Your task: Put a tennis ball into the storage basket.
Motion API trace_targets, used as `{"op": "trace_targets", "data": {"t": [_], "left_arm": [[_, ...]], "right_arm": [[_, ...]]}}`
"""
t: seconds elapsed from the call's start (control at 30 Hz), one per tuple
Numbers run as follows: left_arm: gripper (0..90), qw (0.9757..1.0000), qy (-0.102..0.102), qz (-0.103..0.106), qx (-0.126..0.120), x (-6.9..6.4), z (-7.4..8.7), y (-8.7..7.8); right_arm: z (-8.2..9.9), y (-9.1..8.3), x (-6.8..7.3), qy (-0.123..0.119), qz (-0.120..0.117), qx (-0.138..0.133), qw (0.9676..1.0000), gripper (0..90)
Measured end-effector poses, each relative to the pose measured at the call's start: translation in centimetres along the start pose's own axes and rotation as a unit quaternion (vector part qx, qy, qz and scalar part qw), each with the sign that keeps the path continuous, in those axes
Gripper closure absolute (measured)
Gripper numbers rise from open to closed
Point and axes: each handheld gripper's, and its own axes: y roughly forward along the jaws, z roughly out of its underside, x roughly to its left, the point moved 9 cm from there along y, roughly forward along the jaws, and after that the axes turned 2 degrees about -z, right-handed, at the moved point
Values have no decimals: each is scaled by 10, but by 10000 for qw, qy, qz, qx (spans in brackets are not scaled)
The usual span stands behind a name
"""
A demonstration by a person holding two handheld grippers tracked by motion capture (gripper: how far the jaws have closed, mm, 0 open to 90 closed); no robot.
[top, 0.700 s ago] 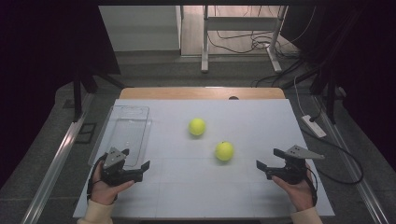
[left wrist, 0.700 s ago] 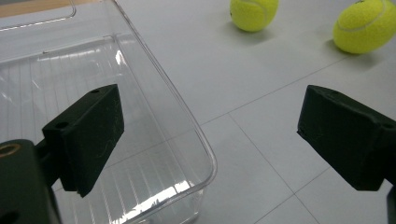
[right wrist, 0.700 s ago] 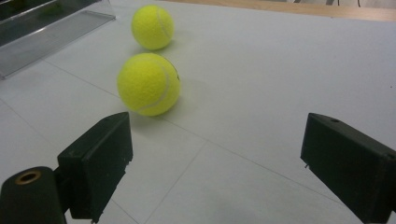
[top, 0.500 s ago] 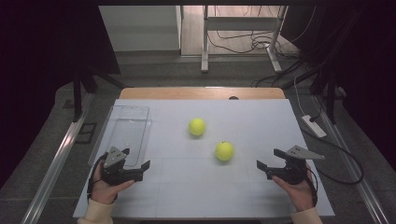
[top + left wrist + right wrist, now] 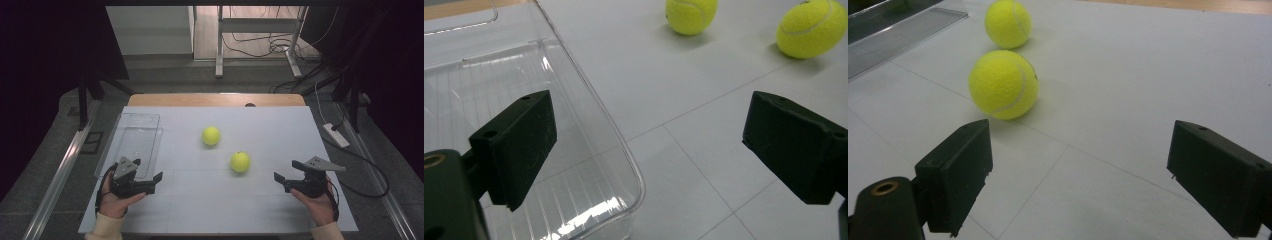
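Observation:
Two yellow-green tennis balls lie on the white table: one (image 5: 211, 135) near the middle, the other (image 5: 240, 161) closer and to its right. The near ball (image 5: 1003, 84) sits a short way ahead of my right gripper (image 5: 281, 178), whose jaws stand open and empty (image 5: 1075, 175). My left gripper (image 5: 154, 181) rests at the front left, open with nothing between its jaws (image 5: 649, 145). It hovers by the near corner of a clear plastic tray (image 5: 131, 142). Both balls (image 5: 691, 15) (image 5: 811, 28) lie far ahead of it.
The clear tray (image 5: 589, 105) is empty and lies along the table's left side. A wooden strip (image 5: 215, 99) runs along the table's far edge. A white power strip (image 5: 336, 135) and cables lie on the floor to the right.

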Motion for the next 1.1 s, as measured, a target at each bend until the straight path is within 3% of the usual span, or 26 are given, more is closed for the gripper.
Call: {"op": "trace_targets", "data": {"t": [0.57,0.77,1.1], "left_arm": [[82,9998,81,-152,56,-5,3,-5],[82,9998,42,-196,59,-4,-1,-7],[83,9994,210,-203,185,-12,-11,1]], "right_arm": [[5,12,1,-38,-34,93,9999,122],[5,13,3,-47,-70,93,9999,123],[6,12,4,-77,-79,81,9999,125]]}}
